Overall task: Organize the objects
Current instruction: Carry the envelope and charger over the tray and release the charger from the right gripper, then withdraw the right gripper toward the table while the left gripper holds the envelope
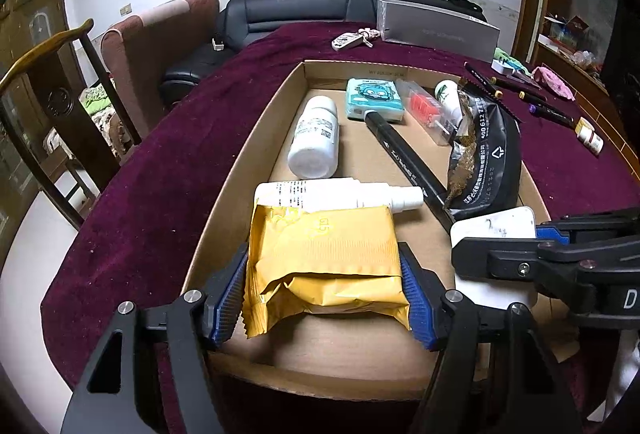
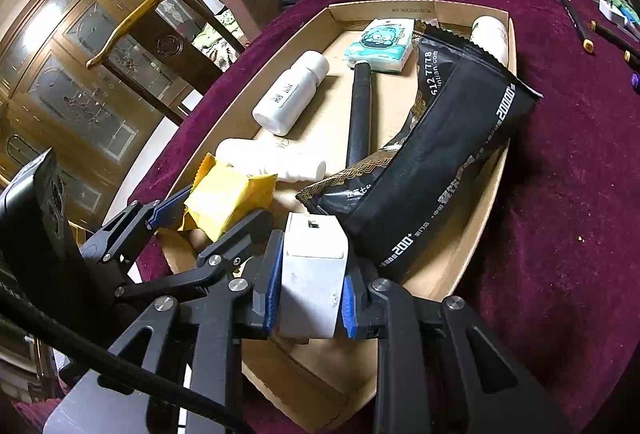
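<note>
Left tool (image 1: 324, 286): blue pads either side of a yellow packet (image 1: 324, 254), set wide to its width and touching its edges; packet low over the near end of the cardboard box (image 1: 248, 154). Whether it rests on the box floor or hangs just above, cannot tell.

Right tool (image 2: 308, 294): set narrow, pads pressed on a small white block (image 2: 314, 266), perhaps a charger, also over the near end of the box, just beside the yellow packet.

Outward, inside the box: a white spray bottle (image 1: 340, 194) lying crosswise, touching the far edge of the packet; a white pill bottle (image 1: 314, 138) beyond it; a black marker (image 1: 404, 154) lying diagonally; a large black pouch (image 2: 440, 162) leaning on the right wall; a tissue pack (image 1: 374, 98) at the far end.

On the bench, maroon cloth (image 1: 180, 154): more pens (image 1: 520, 94), a small bottle (image 1: 590, 136), keys (image 1: 352, 40), a grey carton (image 1: 436, 28) — all outside the box.

Step in hand, as I judge it: placing both held things into the box. Next move calls for lowering each to bare cardboard, spreading the pads clear, lifting straight out without dragging the spray bottle or pouch, then fetching the loose pens.
</note>
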Motion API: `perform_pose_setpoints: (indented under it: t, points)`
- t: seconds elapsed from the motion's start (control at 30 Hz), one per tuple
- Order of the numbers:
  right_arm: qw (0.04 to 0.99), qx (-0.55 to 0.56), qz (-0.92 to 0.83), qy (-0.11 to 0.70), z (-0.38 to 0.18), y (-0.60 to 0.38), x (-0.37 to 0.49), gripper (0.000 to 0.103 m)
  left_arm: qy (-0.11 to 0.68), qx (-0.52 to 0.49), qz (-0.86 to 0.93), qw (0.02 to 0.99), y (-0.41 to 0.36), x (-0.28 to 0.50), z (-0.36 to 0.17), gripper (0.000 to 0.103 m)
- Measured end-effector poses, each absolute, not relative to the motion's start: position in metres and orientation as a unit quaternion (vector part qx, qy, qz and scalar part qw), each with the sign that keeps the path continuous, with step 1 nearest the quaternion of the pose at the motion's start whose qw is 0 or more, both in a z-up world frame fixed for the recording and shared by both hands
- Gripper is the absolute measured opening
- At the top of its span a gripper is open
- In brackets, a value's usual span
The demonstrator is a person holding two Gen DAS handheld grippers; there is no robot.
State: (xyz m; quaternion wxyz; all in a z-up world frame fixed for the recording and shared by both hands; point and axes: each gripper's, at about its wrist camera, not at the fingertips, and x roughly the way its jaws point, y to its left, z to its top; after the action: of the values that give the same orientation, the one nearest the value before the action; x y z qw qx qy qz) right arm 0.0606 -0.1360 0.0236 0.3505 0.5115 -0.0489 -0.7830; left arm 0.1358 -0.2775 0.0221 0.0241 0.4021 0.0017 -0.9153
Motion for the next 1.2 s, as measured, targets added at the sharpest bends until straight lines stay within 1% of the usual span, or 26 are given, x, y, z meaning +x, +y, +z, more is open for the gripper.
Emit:
perform_pose_setpoints:
  t: [0.1, 0.17, 0.27, 0.33, 0.47, 0.67, 0.73, 0.77, 0.97, 1.2]
  points:
    - [0.35, 0.514, -0.781, -0.057, 0.024, -0.134, 0.06, 0.023, 0.004, 0.402, -0.915, 0.027, -0.279, 0.136, 0.024, 0.065]
    - [0.35, 0.514, -0.781, -0.061, 0.024, -0.133, 0.06, 0.026, 0.004, 0.402, -0.915, 0.027, -0.279, 0.136, 0.025, 0.065]
    - [0.352, 0.508, -0.783, -0.066, 0.029, -0.131, 0.062, 0.027, 0.005, 0.402, -0.915, 0.029, -0.279, 0.136, 0.028, 0.065]
    - [0.354, 0.499, -0.788, -0.069, 0.034, -0.129, 0.065, 0.027, 0.004, 0.4, -0.916, 0.03, -0.279, 0.138, 0.031, 0.065]
    - [0.357, 0.482, -0.797, -0.078, 0.046, -0.121, 0.068, 0.032, 0.004, 0.392, -0.919, 0.036, -0.279, 0.141, 0.039, 0.066]
    - [0.352, 0.458, -0.81, -0.103, 0.065, -0.1, 0.069, 0.034, 0.005, 0.373, -0.926, 0.057, -0.283, 0.148, 0.058, 0.066]
    - [0.346, 0.45, -0.816, -0.112, 0.07, -0.088, 0.07, 0.039, 0.005, 0.365, -0.929, 0.062, -0.282, 0.15, 0.064, 0.066]
    - [0.342, 0.445, -0.819, -0.117, 0.072, -0.081, 0.071, 0.039, 0.005, 0.362, -0.93, 0.062, -0.281, 0.151, 0.067, 0.066]
    - [0.315, 0.427, -0.837, -0.134, 0.083, -0.036, 0.071, 0.039, 0.014, 0.345, -0.938, 0.037, -0.266, 0.156, 0.086, 0.067]
    - [0.241, 0.397, -0.871, -0.159, 0.1, 0.056, 0.071, 0.042, 0.02, 0.335, -0.942, -0.011, -0.237, 0.155, 0.102, 0.067]
